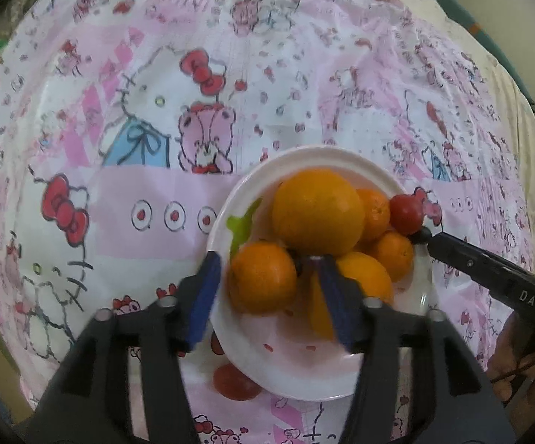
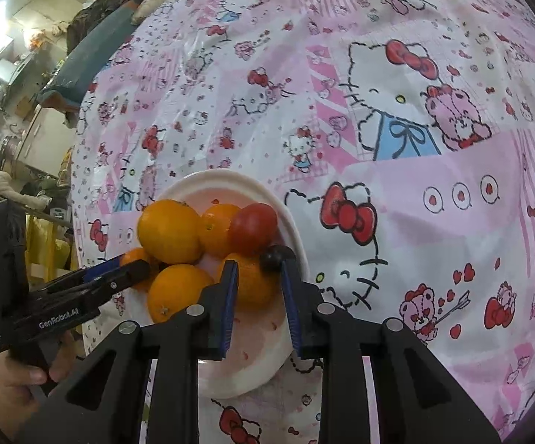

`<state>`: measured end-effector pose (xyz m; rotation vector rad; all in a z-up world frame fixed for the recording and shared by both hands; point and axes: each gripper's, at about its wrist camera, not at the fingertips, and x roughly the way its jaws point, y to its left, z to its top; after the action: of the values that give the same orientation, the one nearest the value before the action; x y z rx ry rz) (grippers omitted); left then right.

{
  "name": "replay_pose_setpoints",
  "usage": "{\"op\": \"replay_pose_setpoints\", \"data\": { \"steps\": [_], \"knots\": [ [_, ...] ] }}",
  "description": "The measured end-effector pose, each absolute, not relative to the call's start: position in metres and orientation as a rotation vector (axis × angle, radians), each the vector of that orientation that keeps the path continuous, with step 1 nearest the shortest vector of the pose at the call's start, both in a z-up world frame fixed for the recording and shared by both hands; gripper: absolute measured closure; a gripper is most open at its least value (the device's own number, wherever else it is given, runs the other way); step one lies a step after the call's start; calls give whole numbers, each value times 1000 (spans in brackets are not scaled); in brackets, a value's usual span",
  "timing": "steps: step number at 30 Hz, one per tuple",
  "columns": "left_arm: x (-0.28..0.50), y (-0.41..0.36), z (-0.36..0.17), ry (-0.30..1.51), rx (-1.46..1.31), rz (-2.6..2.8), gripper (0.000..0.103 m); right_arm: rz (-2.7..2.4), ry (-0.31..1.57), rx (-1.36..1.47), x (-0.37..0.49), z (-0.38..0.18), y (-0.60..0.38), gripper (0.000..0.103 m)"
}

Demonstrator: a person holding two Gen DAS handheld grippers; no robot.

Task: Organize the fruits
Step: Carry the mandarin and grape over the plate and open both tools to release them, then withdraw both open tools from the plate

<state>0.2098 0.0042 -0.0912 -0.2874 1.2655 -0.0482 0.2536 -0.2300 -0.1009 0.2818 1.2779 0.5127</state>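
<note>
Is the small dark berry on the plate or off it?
On it. The dark berry sits at the white plate's rim edge, against an orange and below the red tomato, by the right gripper's fingertips.

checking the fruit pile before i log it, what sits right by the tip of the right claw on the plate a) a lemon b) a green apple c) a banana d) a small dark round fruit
d, a small dark round fruit lies on the white plate at the right claw tips, next to the red tomato.
</note>
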Motion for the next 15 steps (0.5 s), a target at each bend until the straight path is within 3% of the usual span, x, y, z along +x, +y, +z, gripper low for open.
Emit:
{"op": "replay_pose_setpoints", "data": {
  "steps": [2, 7, 15],
  "knots": [
    [209, 3, -85, 1237, -265, -38, 35, 504, 1268, 289, 253, -99, -231, 49],
    [209, 6, -82, 1222, -252, -29, 29, 505, 1263, 305, 254, -96, -232, 47],
    [202, 10, -75, 1205, -250, -22, 29, 499, 1235, 285, 248, -85, -231, 33]
  ]
}}
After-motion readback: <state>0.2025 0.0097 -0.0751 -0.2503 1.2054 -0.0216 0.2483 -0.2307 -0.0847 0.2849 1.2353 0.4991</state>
